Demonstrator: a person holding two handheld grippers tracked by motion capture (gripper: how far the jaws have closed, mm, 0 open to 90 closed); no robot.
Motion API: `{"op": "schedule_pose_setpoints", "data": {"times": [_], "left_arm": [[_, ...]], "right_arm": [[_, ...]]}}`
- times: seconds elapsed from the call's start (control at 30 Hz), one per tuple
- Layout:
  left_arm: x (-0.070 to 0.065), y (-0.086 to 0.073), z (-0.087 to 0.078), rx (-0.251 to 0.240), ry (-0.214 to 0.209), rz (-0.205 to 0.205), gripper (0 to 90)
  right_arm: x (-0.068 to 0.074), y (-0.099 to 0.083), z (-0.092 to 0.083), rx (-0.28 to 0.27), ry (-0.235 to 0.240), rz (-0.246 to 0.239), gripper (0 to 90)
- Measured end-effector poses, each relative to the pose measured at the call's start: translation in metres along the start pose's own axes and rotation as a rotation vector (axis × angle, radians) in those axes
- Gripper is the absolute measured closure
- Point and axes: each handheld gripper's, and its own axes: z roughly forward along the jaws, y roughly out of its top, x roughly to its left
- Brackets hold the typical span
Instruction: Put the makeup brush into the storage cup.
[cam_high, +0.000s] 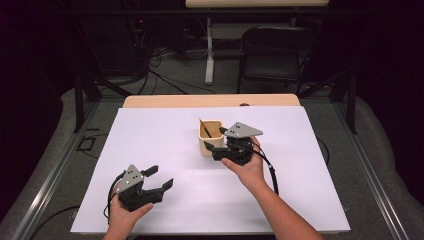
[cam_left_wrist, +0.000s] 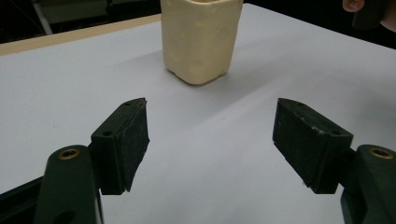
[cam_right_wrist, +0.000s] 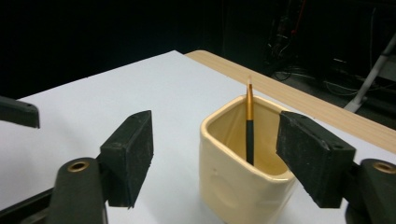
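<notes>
High view: we see a cream cup (cam_high: 210, 137) a little above the centre of the frame, standing upright on the white sheet (cam_high: 150, 150) that covers the table. A thin brush (cam_high: 205, 129) with a dark handle stands inside the cup and leans against its wall. The right gripper (cam_high: 216, 143) is just beside the cup, at the cup's right side, held by the right hand (cam_high: 248, 167). In the right gripper view we see its jaws apart, with nothing pressed between the pads; the cup (cam_right_wrist: 243, 163) is in the lower middle of that frame, close in front of the jaws, and the brush (cam_right_wrist: 250, 126) rises above the rim with its pale tip up. The left gripper (cam_high: 160, 177) is in the lower left of the high view, well apart from the cup. In the left gripper view its jaws stand wide open and empty over the sheet, and the cup (cam_left_wrist: 201, 39) is at the top centre.
</notes>
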Motion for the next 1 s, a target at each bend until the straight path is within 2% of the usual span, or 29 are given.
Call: {"op": "schedule_pose_setpoints", "data": {"times": [0.07,0.2,0.33,0.37,0.4,0.5,0.53,0.87,1.0], "left_arm": [[0.0,0.0,0.0,0.0,0.0,0.0,27.2],[0.001,0.0,0.0,0.001,-0.002,0.003,27.2],[0.0,0.0,0.0,0.001,-0.001,0.0,27.2],[0.0,0.0,0.0,0.0,-0.002,0.0,27.2],[0.0,0.0,0.0,0.0,-0.002,0.001,27.2],[0.0,0.0,0.001,0.0,-0.002,-0.001,27.2],[0.0,0.0,0.001,0.0,-0.001,0.0,27.2],[-0.001,0.0,0.0,0.0,-0.003,-0.002,27.2],[0.0,0.001,0.0,-0.003,-0.007,-0.008,27.1]], "right_arm": [[0.0,-0.001,-0.002,-0.003,0.016,0.011,25.2],[-0.001,-0.003,-0.01,-0.018,0.017,0.026,23.0],[-0.005,-0.005,-0.017,0.008,-0.016,0.038,16.6],[-0.006,-0.005,-0.019,0.014,-0.009,0.045,14.4],[-0.008,-0.006,-0.021,0.017,-0.001,0.047,14.6],[-0.006,-0.006,-0.026,0.046,-0.045,0.024,14.7],[-0.006,-0.006,-0.027,0.046,-0.046,0.023,14.7],[-0.005,-0.024,-0.043,0.025,-0.005,0.082,14.5],[-0.006,-0.03,-0.052,0.029,-0.025,0.087,14.6]]}}
